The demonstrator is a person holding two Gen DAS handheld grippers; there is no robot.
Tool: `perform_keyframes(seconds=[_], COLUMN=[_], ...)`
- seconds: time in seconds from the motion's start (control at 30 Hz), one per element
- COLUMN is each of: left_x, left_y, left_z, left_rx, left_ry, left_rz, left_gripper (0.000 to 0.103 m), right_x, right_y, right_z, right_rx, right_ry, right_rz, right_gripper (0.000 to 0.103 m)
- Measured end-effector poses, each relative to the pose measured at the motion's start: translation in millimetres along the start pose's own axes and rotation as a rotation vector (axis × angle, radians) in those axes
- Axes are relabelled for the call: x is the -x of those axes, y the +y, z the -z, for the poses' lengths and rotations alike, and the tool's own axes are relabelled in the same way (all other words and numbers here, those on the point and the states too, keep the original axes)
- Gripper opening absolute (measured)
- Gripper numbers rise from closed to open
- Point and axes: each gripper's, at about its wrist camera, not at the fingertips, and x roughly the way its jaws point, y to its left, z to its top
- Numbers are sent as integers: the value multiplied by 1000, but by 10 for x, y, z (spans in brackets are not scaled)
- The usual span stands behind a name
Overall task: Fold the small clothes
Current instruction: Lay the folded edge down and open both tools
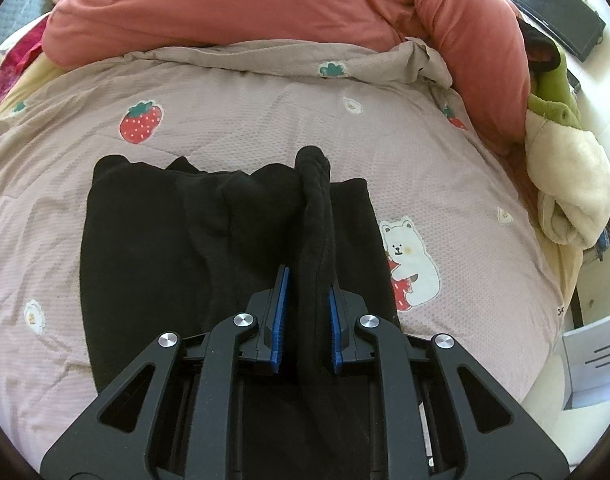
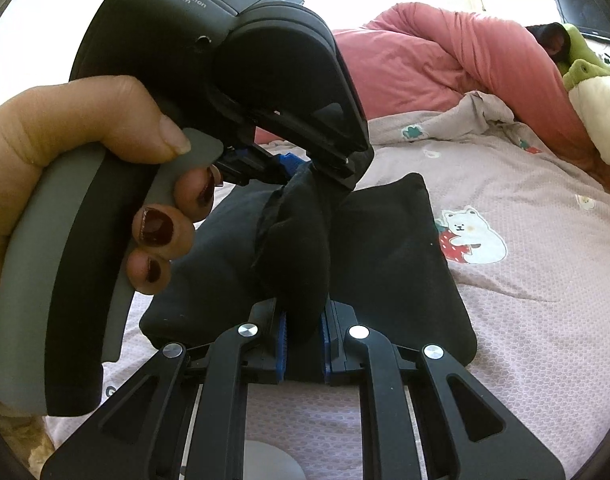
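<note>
Your left gripper [image 1: 307, 284] is clamped on a thick rolled ridge of the black garment [image 1: 153, 248], the blue ribbed pads [image 1: 280, 312] pressing its soft, fleecy fabric from both sides. The rest of the garment lies flat in a rough rectangle on the quilt [image 1: 245, 120], a pale pink waffle-textured cover printed with a strawberry [image 1: 140, 122] and a white bear [image 1: 411, 264].

Your right gripper [image 2: 303, 320] is likewise clenched on a bunched fold of the same cloth, lifted into a rounded lump that runs up to the left gripper's tip. Your left hand [image 2: 65, 152] wraps the smooth grey-and-black handle, nails painted dark red. Beyond the quilt sits a puffy coral duvet [image 1: 233, 4], and a cream-and-green plush [image 1: 565, 160] lies at the bed's edge.
</note>
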Motion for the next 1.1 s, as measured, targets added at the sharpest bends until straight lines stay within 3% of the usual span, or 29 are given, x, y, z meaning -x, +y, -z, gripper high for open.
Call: perform_keyframes(seconds=[0.27,0.4,0.43,0.77,0.97,1.1], left_x=[-47,-34,-16,424,635,470], left_y=[-72,-86,-87,9,514,892], left_z=[4,-1,1,-34,99,327], left_rx=[-6,-5,1,15,70,136], left_ry=[8,4,2,-113,-205,-161], left_rz=[38,97,110,180,52,7], left_gripper=[13,37,39,40,41,41], right_x=[-15,-24,-30,-83,-94,-56], right_y=[-101,-171,-190,-386,-528,-597], right_z=[28,57,68,149,160,111], right_rx=[-37,-55,-62,-162,-284,-317], right_ry=[13,28,34,71,104,118], right_rz=[2,-1,-2,-43,-110,-140], right_gripper=[11,11,11,12,16,28])
